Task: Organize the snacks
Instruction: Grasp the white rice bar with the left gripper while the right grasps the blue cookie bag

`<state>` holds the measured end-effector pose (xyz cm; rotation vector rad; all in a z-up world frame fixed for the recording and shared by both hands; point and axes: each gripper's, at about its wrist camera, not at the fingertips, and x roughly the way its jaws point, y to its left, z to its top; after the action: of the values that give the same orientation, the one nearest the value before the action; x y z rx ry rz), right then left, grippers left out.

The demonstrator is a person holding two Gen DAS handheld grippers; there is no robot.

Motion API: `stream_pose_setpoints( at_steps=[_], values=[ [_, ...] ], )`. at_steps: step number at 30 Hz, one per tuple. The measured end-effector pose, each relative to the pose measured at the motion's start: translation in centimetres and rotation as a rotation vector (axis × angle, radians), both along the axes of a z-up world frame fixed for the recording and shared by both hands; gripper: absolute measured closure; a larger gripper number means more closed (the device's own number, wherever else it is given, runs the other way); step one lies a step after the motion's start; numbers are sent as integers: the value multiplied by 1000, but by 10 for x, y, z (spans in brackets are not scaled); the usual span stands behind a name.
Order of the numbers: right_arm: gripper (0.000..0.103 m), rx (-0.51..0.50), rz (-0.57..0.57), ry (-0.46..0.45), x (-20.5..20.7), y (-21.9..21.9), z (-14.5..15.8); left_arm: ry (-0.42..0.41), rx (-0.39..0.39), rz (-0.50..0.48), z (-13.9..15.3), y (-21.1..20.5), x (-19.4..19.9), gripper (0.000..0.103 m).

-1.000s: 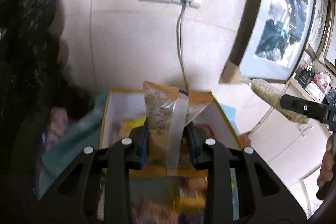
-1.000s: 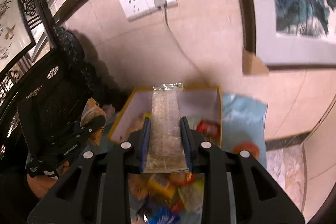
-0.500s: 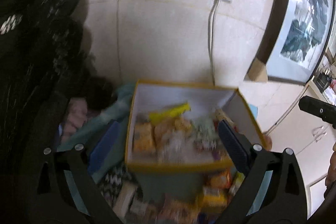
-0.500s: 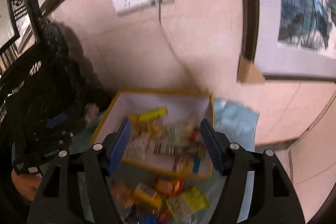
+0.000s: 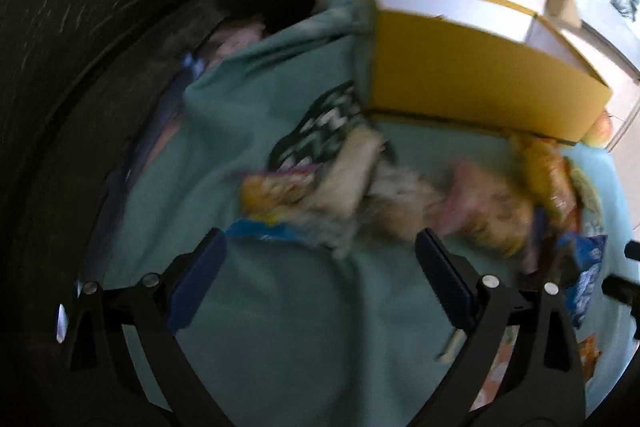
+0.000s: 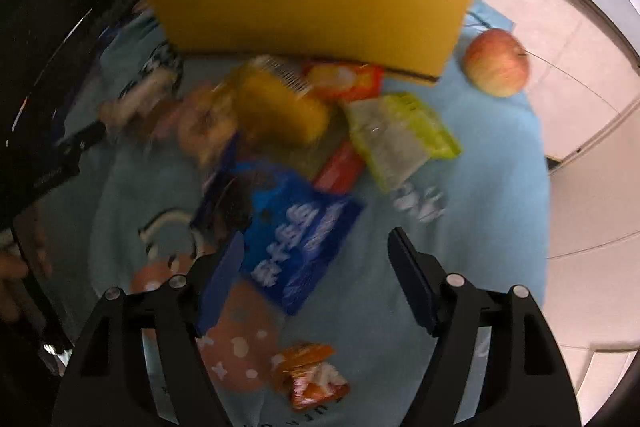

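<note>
Left wrist view: left gripper (image 5: pixel 320 263) empty, fingers spread wide, its packet released moments ago. Right gripper (image 6: pixel 316 259) empty, fingers opening. Loose snacks (image 6: pixel 296 131) mid-frame on blue cloth (image 6: pixel 492 187), below yellow box (image 6: pixel 312 15). Next pick pending.

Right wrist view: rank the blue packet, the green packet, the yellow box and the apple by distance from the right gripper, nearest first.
1. Blue packet, partly between the opening jaws, left side.
2. Green packet, further up, centre-right.
3. Apple and yellow box, at the back: too close to call.
</note>
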<state>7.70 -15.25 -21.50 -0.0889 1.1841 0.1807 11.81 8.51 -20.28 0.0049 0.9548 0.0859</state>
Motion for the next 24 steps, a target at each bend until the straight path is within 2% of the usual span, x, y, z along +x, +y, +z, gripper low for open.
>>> stream_pose_setpoints(
  at_steps=[4, 6, 7, 10, 12, 13, 14, 15, 16, 17, 19, 20, 22, 24],
  values=[
    [23, -63, 79, -23, 2, 25, -8, 1, -28, 15, -2, 8, 1, 6],
    [13, -116, 113, -31, 7, 36, -17, 0, -16, 4, -2, 4, 6, 6],
    [12, -135, 127, -30, 9, 40, -20, 0, -8, -1, -3, 2, 10, 6],
    [11, -186, 177, -16, 20, 50, -35, 9, -3, -19, -6, -6, 25, 6],
    [12, -162, 193, -21, 24, 49, -38, 23, 24, -36, -11, -13, 36, 6],
    [14, -147, 194, -24, 25, 47, -37, 36, 37, -46, -15, -17, 42, 6],
    [25, -125, 193, -24, 26, 44, -35, 47, 40, -54, -18, -20, 46, 6],
    [36, -100, 189, -22, 26, 39, -32, 58, 38, -67, -21, -23, 49, 9],
    [41, -87, 182, -22, 26, 34, -30, 70, 33, -97, -25, -28, 52, 18],
    [49, -66, 171, -14, 25, 26, -26, 72, 29, -137, -27, -32, 53, 41],
    [57, -27, 147, -6, 24, 14, -19, 44, 66, -178, -26, -39, 53, 63],
    [59, -18, 137, -3, 23, 10, -17, 54, 55, -176, -27, -37, 55, 79],
    [60, 11, 108, 0, 18, 1, -14, 65, -15, -160, -27, -27, 57, 79],
    [62, 66, 82, -1, 15, -8, -10, 39, -39, -162, -24, -24, 52, 80]
  ],
)
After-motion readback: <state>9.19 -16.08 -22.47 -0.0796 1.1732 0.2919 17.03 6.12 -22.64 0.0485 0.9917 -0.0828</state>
